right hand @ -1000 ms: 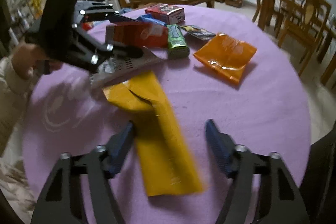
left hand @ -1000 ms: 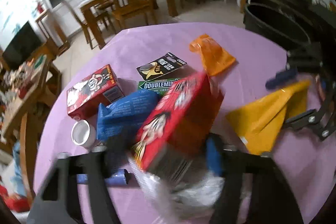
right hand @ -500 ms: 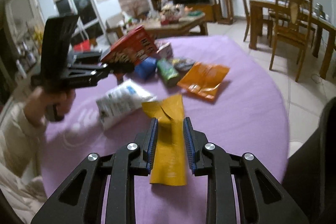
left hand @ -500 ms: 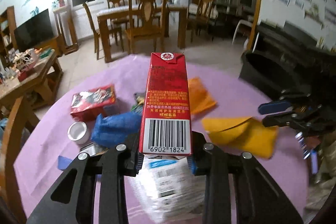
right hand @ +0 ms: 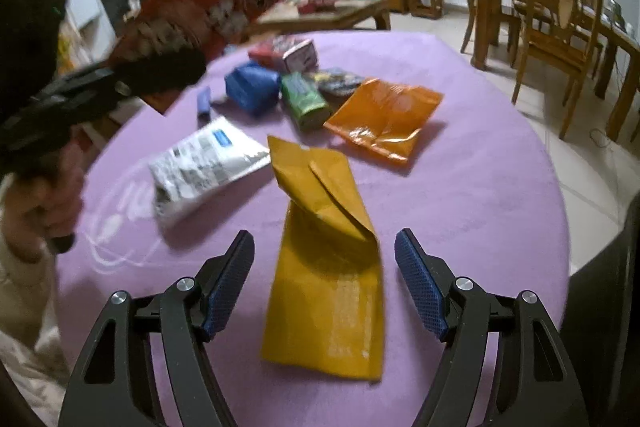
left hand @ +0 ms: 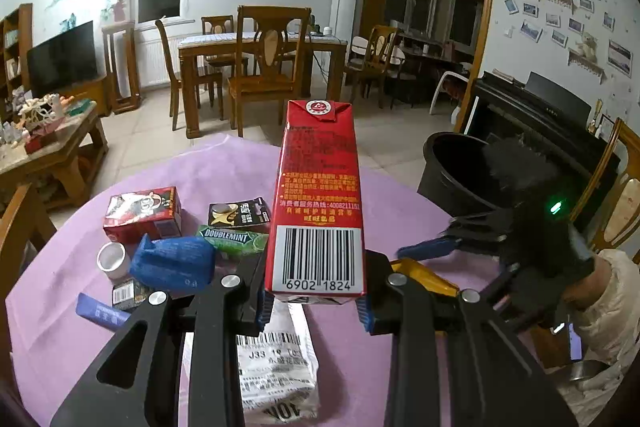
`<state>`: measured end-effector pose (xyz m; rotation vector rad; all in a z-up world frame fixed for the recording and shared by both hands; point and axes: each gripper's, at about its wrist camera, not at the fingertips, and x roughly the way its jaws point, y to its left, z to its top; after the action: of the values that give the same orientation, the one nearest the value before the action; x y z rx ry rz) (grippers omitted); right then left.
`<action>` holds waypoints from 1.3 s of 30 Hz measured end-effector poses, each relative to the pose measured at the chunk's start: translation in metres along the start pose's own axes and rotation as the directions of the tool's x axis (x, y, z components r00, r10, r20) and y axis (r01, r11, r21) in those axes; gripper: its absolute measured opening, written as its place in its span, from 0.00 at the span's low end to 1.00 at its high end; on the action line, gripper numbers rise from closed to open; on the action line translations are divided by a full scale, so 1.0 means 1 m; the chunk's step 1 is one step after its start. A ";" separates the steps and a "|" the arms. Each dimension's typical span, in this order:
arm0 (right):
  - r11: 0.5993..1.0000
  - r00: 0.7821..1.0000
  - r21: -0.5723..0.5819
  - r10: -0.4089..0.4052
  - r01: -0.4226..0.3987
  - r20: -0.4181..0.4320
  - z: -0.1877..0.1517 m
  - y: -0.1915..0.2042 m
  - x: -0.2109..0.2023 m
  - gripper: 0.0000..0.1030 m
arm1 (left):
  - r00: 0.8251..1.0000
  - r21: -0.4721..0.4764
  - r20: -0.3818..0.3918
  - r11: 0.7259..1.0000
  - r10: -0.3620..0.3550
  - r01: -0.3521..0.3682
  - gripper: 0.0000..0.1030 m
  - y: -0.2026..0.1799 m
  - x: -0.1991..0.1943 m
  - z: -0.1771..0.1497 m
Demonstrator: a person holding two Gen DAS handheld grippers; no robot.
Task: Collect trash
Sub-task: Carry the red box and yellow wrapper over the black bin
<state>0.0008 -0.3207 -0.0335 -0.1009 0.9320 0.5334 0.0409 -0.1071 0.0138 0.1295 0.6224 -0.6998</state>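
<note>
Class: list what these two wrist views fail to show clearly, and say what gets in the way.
- Left view: white bag, part hidden behind the left gripper.
- Left view: bin, inside too dark; right gripper covers one side.
- Right view: red carton, print lost to motion blur.

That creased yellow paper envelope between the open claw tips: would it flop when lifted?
Probably. The creased yellow paper envelope looks thin and flat, with a folded end standing up, so it would likely sag. It seems light, and might slide on the purple tablecloth.

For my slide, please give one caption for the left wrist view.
Left gripper holds a red carton upright above the trash-strewn purple table.
</note>
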 end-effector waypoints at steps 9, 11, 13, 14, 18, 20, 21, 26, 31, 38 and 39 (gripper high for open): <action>0.999 0.993 0.028 0.027 -0.030 0.116 -0.003 -0.007 -0.018 0.29 | 1.000 -0.018 0.028 1.000 -0.010 0.011 0.31 0.001 -0.006 -0.002; 0.997 0.984 0.059 0.043 -0.054 0.175 -0.007 -0.015 -0.035 0.28 | 0.999 -0.015 0.030 1.000 -0.021 0.021 0.31 -0.003 -0.004 -0.001; 0.990 0.967 0.120 0.047 -0.079 0.249 -0.014 -0.031 -0.057 0.28 | 0.999 -0.008 0.030 0.999 -0.035 0.035 0.31 -0.009 0.001 0.001; 0.984 0.958 0.149 0.048 -0.093 0.283 -0.018 -0.039 -0.068 0.28 | 0.999 -0.006 0.031 0.999 -0.044 0.045 0.31 -0.013 0.004 0.002; 0.946 0.904 0.296 -0.006 -0.134 0.427 -0.039 -0.086 -0.119 0.28 | 0.996 0.010 0.031 0.996 -0.087 0.087 0.31 -0.038 0.018 0.012; 0.931 0.874 0.348 -0.079 -0.106 0.479 -0.052 -0.105 -0.144 0.28 | 0.993 0.023 0.029 0.993 -0.113 0.113 0.31 -0.053 0.028 0.019; 0.922 0.853 0.377 -0.123 -0.090 0.506 -0.060 -0.116 -0.159 0.28 | 0.992 0.029 0.028 0.992 -0.126 0.125 0.32 -0.061 0.033 0.022; 0.857 0.759 0.513 -0.302 -0.048 0.576 -0.104 -0.165 -0.216 0.28 | 0.977 0.064 0.019 0.976 -0.210 0.209 0.31 -0.109 0.066 0.040; 0.790 0.707 0.613 -0.419 -0.025 0.569 -0.144 -0.205 -0.247 0.28 | 0.959 0.091 0.002 0.955 -0.282 0.281 0.31 -0.153 0.099 0.054; 0.716 0.688 0.698 -0.492 -0.029 0.533 -0.191 -0.253 -0.259 0.28 | 0.934 0.098 -0.050 0.929 -0.353 0.357 0.31 -0.209 0.152 0.064; 0.709 0.687 0.705 -0.496 -0.032 0.531 -0.195 -0.257 -0.259 0.28 | 0.932 0.100 -0.061 0.927 -0.358 0.362 0.31 -0.214 0.157 0.062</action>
<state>-0.1437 -0.7051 0.0163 0.6083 0.2881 -0.0869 0.0282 -0.3792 -0.0065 0.1328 0.6555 -1.0912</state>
